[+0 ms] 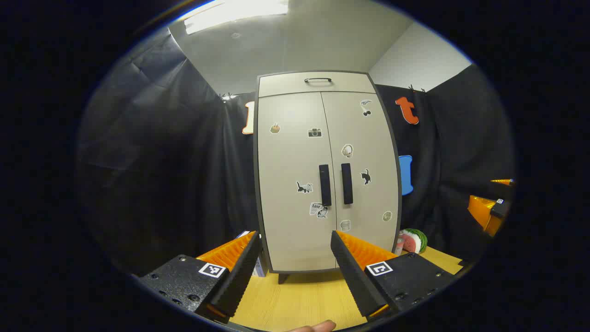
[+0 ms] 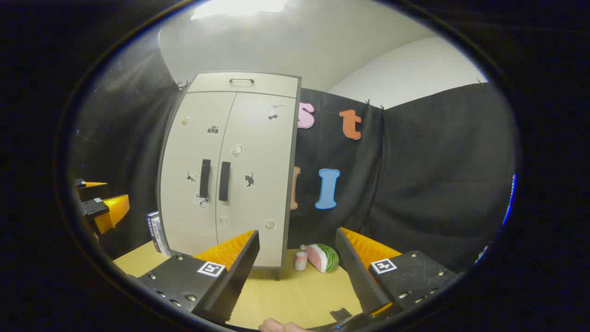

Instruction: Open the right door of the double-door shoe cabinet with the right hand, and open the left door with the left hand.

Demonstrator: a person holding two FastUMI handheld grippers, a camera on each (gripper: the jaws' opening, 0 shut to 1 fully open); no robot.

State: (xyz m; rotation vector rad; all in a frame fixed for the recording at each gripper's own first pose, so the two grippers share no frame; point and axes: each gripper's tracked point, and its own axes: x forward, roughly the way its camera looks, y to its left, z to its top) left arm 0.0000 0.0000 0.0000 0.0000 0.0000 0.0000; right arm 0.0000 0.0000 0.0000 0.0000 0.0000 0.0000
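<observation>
Left gripper view: the cabinet stands upright on the table against the black cloth, both doors closed, the left handle and right handle side by side at the middle seam. Stickers dot the doors, and a drawer tops them. The left gripper hangs well short of it, fingers spread apart, holding nothing. In the right gripper view the right gripper is likewise wide apart and empty, aimed right of the cabinet, where a watermelon slice and small bottle sit. Books lean at the cabinet's left.
</observation>
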